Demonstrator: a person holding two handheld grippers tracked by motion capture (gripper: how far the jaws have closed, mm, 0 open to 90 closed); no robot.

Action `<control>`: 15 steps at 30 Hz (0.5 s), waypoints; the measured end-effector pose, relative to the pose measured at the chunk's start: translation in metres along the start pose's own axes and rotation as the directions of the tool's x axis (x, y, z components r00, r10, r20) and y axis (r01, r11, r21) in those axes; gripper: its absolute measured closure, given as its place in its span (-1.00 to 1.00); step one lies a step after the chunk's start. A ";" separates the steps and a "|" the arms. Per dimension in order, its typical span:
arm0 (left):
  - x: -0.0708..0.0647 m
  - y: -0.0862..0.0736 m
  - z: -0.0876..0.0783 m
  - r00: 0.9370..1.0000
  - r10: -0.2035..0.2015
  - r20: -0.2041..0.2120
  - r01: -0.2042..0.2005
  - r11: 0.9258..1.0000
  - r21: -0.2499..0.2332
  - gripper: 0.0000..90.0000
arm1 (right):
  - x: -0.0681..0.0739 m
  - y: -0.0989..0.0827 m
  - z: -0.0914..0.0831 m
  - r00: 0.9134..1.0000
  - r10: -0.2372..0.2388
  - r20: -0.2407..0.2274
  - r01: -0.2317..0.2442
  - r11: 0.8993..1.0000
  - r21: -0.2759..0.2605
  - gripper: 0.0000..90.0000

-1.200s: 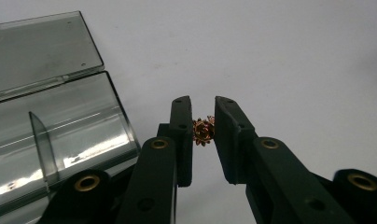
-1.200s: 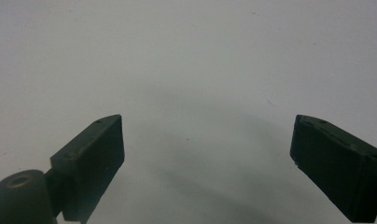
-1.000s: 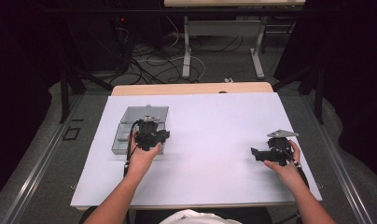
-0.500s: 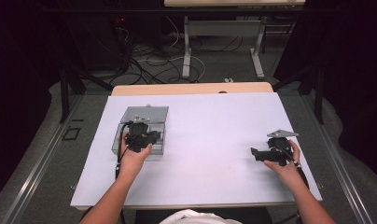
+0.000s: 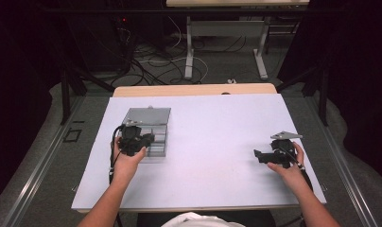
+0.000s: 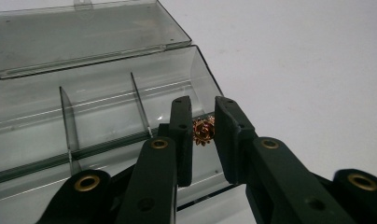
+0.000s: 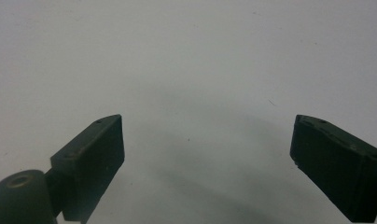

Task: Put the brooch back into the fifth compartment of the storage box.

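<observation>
Left gripper view: left tongs (image 6: 203, 135) pinched a small gold-and-red trinket (image 6: 203, 131) between their tips, over the open clear divided box (image 6: 102, 121). Right tongs (image 7: 205, 158) stood wide, nothing between, above the white worktop (image 7: 200, 60).

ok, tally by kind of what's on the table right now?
Clear plastic box, lid open: 1
Small gold ornament, between the left gripper's jaws: 1
Grippers: 2, left gripper and right gripper
Total: 4

Overhead camera, two close gripper-mounted cameras
</observation>
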State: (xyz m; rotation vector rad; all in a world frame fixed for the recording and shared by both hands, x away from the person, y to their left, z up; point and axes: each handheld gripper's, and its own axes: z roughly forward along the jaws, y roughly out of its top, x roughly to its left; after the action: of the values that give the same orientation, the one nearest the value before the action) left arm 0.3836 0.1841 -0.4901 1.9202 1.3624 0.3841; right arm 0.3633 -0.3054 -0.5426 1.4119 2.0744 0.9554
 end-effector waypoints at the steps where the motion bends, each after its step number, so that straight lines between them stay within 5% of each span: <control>1: 0.001 -0.001 -0.001 1.000 -0.003 -0.001 0.003 1.000 -0.002 0.72 | 0.000 0.000 0.000 1.000 0.000 0.000 0.000 1.000 0.000 -0.79; 15: 0.015 -0.008 -0.007 0.999 -0.022 -0.030 0.022 1.000 0.003 0.72 | 0.000 0.000 0.000 1.000 0.000 0.001 0.000 1.000 0.000 -0.79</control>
State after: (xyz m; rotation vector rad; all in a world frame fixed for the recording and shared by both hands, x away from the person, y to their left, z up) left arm 0.3800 0.2020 -0.4930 1.9078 1.4039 0.4016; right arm 0.3632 -0.3054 -0.5426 1.4124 2.0737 0.9545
